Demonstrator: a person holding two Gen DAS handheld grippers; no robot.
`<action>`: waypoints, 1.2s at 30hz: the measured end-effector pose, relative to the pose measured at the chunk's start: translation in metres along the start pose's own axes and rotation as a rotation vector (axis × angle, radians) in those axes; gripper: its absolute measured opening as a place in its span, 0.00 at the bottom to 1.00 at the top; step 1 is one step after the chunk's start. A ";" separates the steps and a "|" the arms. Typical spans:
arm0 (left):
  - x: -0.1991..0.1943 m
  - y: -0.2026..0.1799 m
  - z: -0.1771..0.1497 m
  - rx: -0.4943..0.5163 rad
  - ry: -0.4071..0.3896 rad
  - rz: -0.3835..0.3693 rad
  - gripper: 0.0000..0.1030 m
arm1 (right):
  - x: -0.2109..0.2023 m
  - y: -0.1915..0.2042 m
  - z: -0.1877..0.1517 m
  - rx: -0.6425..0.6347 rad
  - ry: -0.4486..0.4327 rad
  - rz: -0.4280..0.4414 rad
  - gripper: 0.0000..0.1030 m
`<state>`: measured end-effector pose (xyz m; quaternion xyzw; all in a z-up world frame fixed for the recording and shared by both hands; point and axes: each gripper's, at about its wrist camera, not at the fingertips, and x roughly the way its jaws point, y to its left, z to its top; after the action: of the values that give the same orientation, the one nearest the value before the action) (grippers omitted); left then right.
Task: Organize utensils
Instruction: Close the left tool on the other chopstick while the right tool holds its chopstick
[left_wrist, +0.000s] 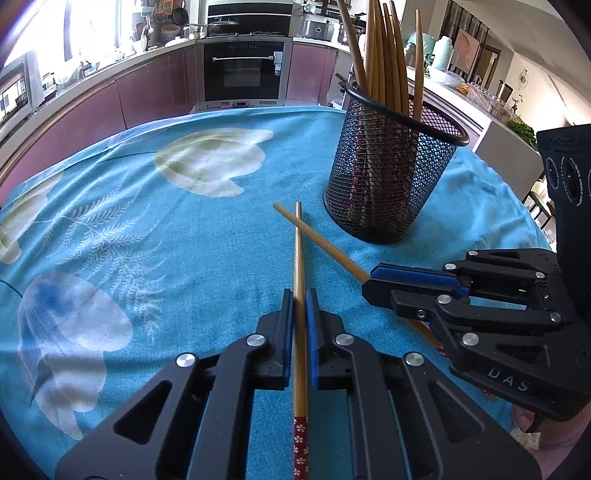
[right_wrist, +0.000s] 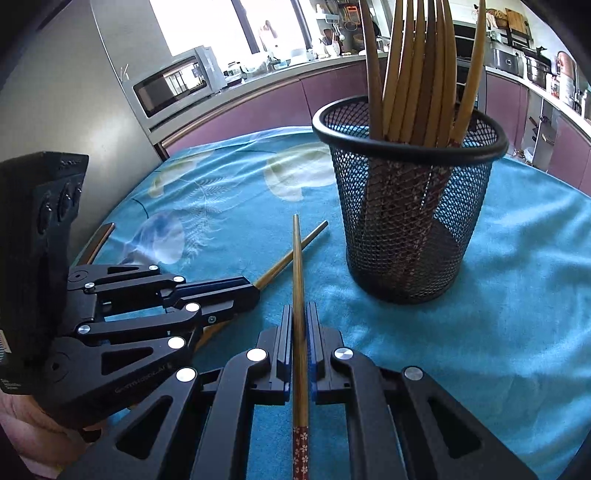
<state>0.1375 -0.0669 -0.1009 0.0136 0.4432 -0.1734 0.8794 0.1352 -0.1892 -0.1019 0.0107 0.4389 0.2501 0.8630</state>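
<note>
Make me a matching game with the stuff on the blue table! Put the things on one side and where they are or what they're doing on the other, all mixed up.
Things:
1. left hand-held gripper
2. right hand-held gripper
3. mesh cup
4. tablecloth

Places or states:
A. stands upright, full of chopsticks
B. blue with pale flower shapes, covering the table
C. shut on a chopstick, mesh cup ahead to its right
D. shut on another chopstick, the mesh cup just ahead of it

Pairs: 1-C, 2-D, 3-A, 4-B
</note>
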 end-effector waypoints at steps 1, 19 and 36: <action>0.000 0.000 0.000 -0.001 0.001 -0.001 0.07 | 0.002 -0.001 0.000 0.001 0.008 -0.004 0.07; -0.005 -0.001 0.000 -0.002 -0.011 -0.005 0.07 | -0.006 0.000 -0.001 0.001 -0.023 0.014 0.06; -0.040 -0.007 0.005 -0.003 -0.078 -0.043 0.07 | -0.040 -0.001 0.001 0.017 -0.108 0.066 0.06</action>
<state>0.1177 -0.0627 -0.0658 -0.0042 0.4092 -0.1920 0.8920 0.1172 -0.2070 -0.0714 0.0458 0.3931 0.2736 0.8767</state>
